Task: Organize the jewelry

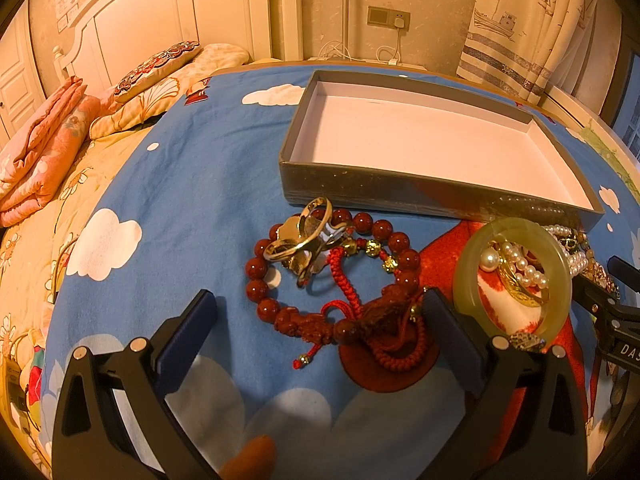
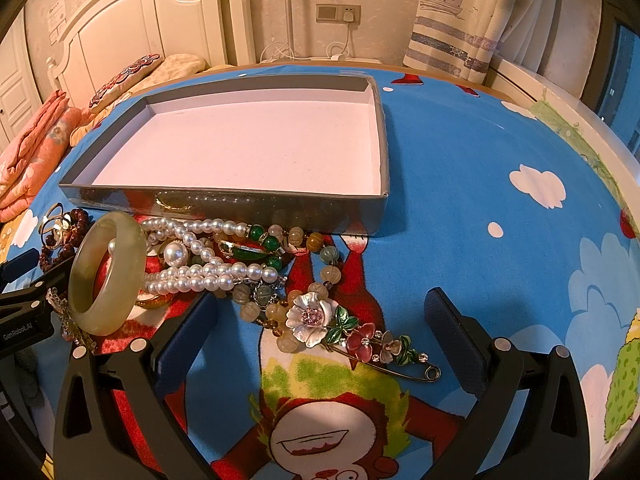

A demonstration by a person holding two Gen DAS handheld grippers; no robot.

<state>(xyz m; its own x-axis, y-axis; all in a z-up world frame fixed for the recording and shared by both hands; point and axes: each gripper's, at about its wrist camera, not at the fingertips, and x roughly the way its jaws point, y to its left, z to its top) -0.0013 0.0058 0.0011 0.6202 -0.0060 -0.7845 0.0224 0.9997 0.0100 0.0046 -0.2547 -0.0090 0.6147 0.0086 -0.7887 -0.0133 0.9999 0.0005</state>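
While box [image 2: 224,194] sits empty | L gripper [image 1: 320,316] released | R gripper [image 2: 320,316] released

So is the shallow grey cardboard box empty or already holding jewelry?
Empty. The shallow grey cardboard box shows only bare white floor in both views; the jade bangle lies outside it.

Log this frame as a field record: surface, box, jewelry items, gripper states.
surface: blue cartoon bedsheet
box: shallow grey cardboard box, open, nothing inside
left pile: red bead bracelet with gold butterfly clip lying on it
middle: pale green jade bangle propped on pearl strands
right: flower brooch pin, flat on sheet
left gripper: open, over red bracelet
right gripper: open, straddling brooch
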